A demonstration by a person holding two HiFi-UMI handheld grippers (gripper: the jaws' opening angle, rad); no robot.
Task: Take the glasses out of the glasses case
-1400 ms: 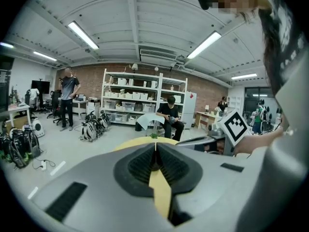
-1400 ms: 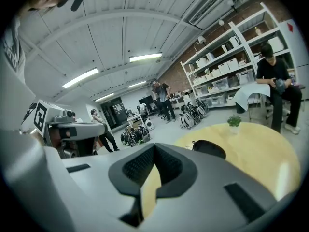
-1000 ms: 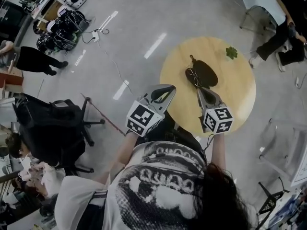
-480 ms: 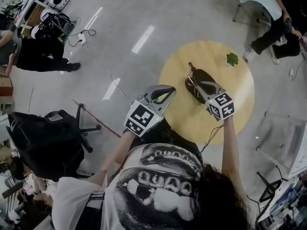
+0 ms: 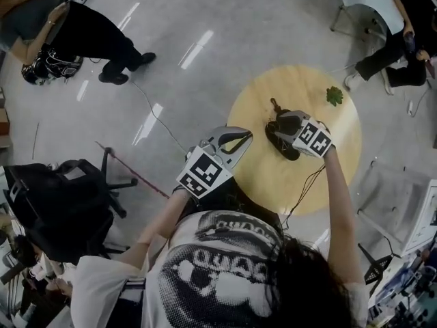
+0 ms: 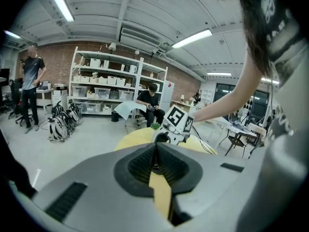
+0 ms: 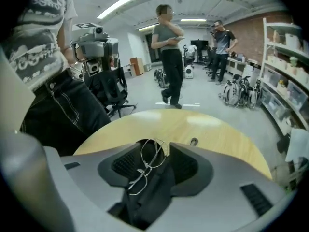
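Right gripper (image 7: 154,149) over glasses case (image 7: 147,199) on round wooden table (image 5: 273,176).
Jaws spread wide, released, straddling wire-rimmed glasses (image 7: 147,166) lying on top of the dark case; contact with either pad not discernible. Case near the table's middle, small green plant (image 5: 334,96) towards the far edge. Left gripper (image 6: 155,151) clenched on nothing, tips together, held over the table's near edge, apart from the case.

- We find the tabletop (image 5: 273,176) to be pale wood, smooth, with a faint sheen.
- Glasses (image 7: 145,168): thin bright metal wire.
- Glasses case (image 7: 150,204): dark, matt.
- Left tongs (image 6: 155,146) and right tongs (image 7: 155,144): grey matt plastic, with black ribbed pads (image 6: 140,166).
- Floor (image 5: 205,19): grey, glossy.
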